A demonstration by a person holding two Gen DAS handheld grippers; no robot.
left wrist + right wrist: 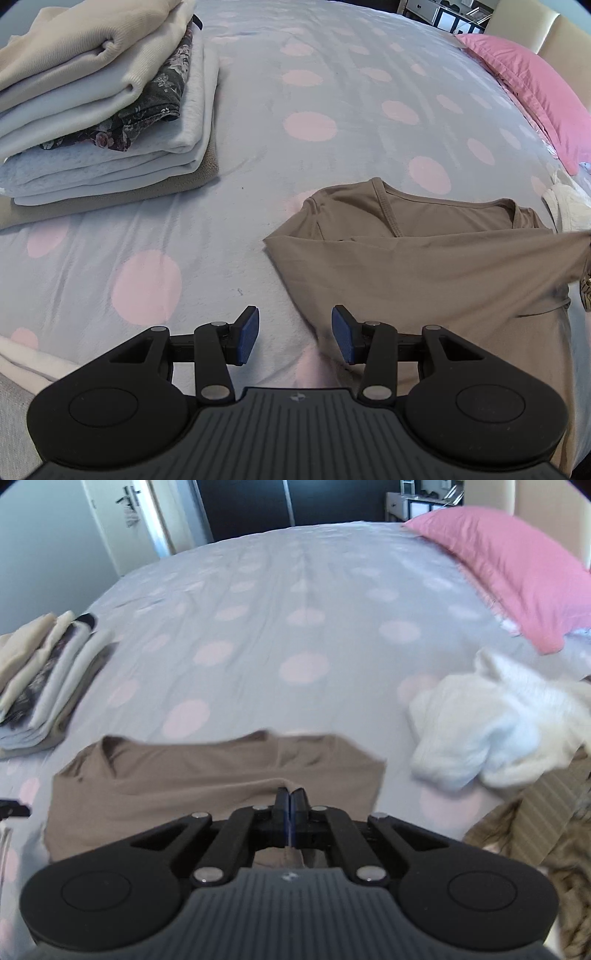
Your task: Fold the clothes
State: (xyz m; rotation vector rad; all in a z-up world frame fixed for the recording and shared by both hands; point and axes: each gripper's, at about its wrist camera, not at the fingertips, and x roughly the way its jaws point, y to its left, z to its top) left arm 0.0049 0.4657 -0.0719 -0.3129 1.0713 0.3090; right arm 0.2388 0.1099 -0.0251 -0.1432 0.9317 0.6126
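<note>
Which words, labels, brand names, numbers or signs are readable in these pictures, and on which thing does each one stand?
No text can be read in either view.
Left gripper: a small round emblem on its body, no letters.
Right gripper: a similar small mark, blurred.
Stack of folded clothes: a flower print only, no writing.
Brown shirt: no label visible.
Door: a grey patch, too blurred to read.

I see a wide bed in a pale grey sheet with pink dots (295, 602). Beyond it stand a white door (144, 520), a dark wardrobe (243, 506) and white shelving (443, 14).
</note>
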